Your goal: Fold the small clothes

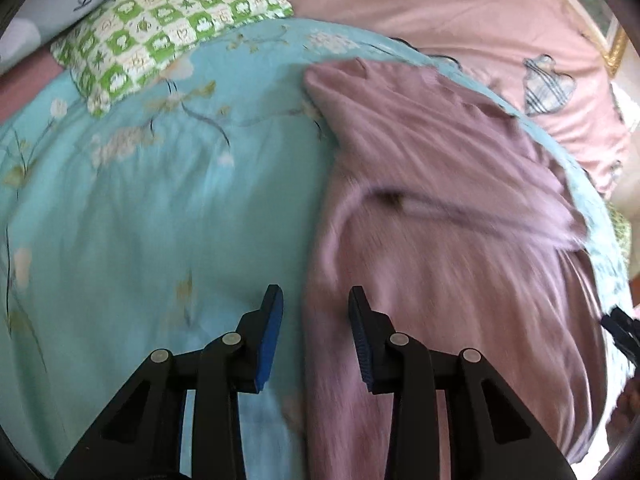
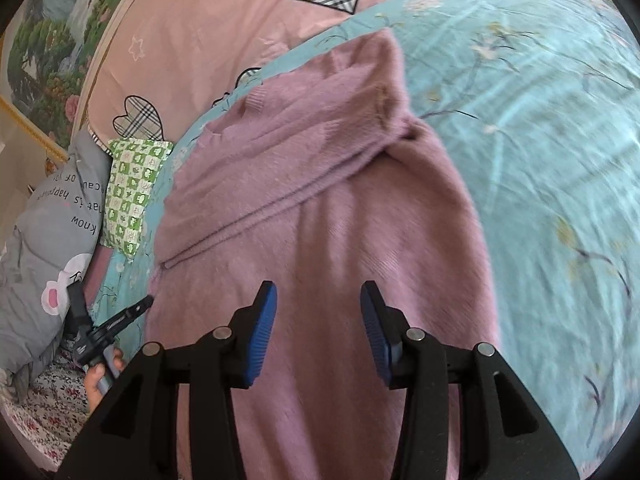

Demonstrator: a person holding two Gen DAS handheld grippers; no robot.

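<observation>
A mauve knit sweater point(image 1: 448, 216) lies on a turquoise floral bedspread point(image 1: 140, 220), with one side folded over the body. In the right wrist view the sweater point(image 2: 320, 208) fills the middle, a folded sleeve lying across it. My left gripper point(image 1: 316, 300) is open and empty, hovering over the sweater's left edge. My right gripper point(image 2: 318, 296) is open and empty above the sweater's body. The left gripper also shows in the right wrist view point(image 2: 108, 320) at the sweater's left side, held by a hand.
A green checked pillow point(image 1: 168, 28) lies at the far left of the bedspread, with a grey printed cushion point(image 2: 44, 248) beside it. A pink sheet with plaid hearts point(image 2: 224, 20) lies beyond the bedspread. A floral picture point(image 2: 52, 48) hangs at the far left.
</observation>
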